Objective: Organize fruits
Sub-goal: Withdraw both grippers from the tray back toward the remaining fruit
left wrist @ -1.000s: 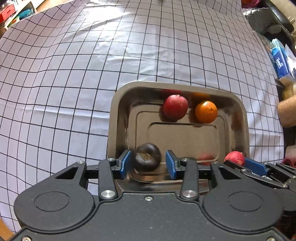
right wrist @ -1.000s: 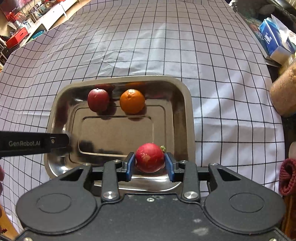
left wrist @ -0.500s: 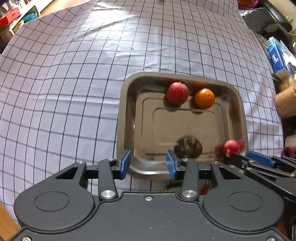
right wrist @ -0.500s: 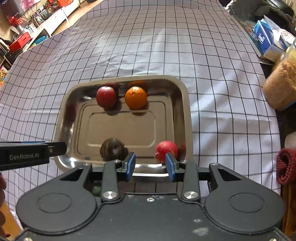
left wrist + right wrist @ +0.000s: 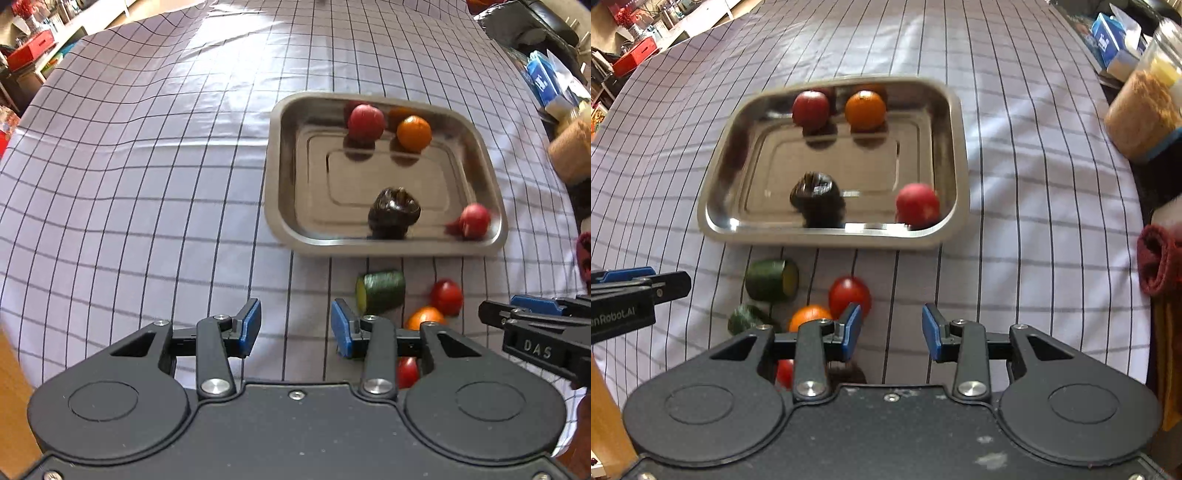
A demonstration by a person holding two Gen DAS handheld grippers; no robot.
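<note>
Near the steel rectangular tray (image 5: 960, 155) holding four fruits, left gripper (image 5: 295, 326) and right gripper (image 5: 892, 328) gape empty; next, grasp the red tomato (image 5: 849, 295).

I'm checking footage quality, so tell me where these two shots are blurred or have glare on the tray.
Left wrist view: the dark fruit and the red fruit beside it are motion-smeared, while the left claw is sharp. Right wrist view: blur is heavier overall, grid lines streak, and the metal tray mirrors the fruit, with bright glints along its near rim.
</note>
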